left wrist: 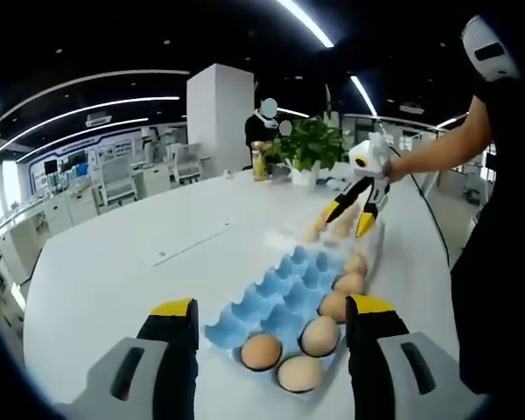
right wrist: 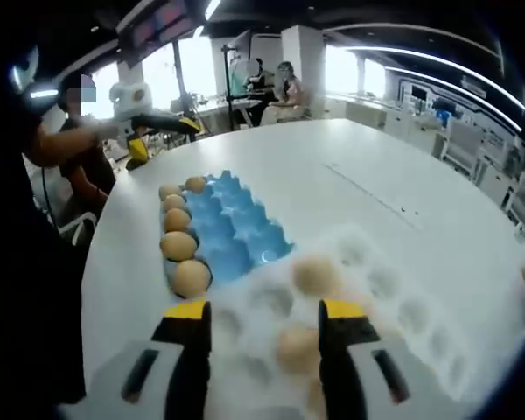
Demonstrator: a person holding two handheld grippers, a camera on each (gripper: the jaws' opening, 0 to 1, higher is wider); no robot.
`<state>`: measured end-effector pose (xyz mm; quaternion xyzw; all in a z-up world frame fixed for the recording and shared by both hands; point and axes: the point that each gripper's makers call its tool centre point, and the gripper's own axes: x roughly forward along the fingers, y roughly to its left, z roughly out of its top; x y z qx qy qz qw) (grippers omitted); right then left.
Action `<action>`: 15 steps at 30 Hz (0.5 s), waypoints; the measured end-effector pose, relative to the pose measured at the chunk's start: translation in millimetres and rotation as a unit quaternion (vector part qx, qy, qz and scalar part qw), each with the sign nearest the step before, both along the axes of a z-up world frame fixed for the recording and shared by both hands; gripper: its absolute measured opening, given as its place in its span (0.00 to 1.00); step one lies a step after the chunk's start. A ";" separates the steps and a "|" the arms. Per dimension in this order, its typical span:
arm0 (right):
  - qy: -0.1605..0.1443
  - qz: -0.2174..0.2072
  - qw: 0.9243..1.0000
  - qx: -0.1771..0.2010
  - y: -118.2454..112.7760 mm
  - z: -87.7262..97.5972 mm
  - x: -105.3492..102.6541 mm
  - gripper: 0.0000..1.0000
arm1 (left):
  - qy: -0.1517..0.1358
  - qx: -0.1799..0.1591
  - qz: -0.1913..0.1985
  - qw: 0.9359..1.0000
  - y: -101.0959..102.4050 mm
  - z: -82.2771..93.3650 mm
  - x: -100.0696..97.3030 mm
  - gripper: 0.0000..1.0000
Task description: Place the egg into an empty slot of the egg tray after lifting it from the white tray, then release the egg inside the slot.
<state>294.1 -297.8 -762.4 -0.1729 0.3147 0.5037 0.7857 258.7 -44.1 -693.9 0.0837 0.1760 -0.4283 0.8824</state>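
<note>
The blue egg tray (left wrist: 284, 293) lies on the white table, with several brown eggs (left wrist: 320, 335) along its near and right-hand slots; its left slots are bare. Beyond it sits the clear white tray (right wrist: 376, 280) holding two eggs (right wrist: 315, 273). My left gripper (left wrist: 271, 306) stands open over the blue tray's near end, nothing between its fingers. My right gripper (right wrist: 264, 311) hangs open just above the white tray, an egg (right wrist: 296, 346) below and between its jaws, untouched. That right gripper (left wrist: 348, 219) also appears from the far side, and the left gripper (right wrist: 164, 138) at the blue tray's (right wrist: 232, 232) far end.
A potted plant (left wrist: 311, 144) and a bottle (left wrist: 259, 162) stand at the table's far side. The person's arm (left wrist: 437, 149) reaches in from the right. The round white table (left wrist: 114, 262) has open surface left of the trays. Seated people and desks fill the background.
</note>
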 end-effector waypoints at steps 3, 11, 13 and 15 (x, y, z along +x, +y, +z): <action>-0.001 -0.008 1.000 -0.015 -10.2 -3.6 2.9 0.45 | -0.001 0.000 -0.001 1.000 -1.5 0.7 0.0 0.69; -0.011 0.014 0.998 -0.063 -17.8 -12.4 4.3 0.32 | 0.000 -0.001 0.001 1.000 0.3 1.0 0.1 0.69; -0.018 0.023 0.996 -0.085 -20.7 -15.6 6.7 0.31 | 0.001 -0.002 -0.001 1.000 0.2 1.2 0.0 0.69; -0.024 0.031 0.993 -0.115 -25.5 -20.1 9.9 0.30 | 0.001 -0.002 0.000 1.000 0.8 0.8 0.2 0.69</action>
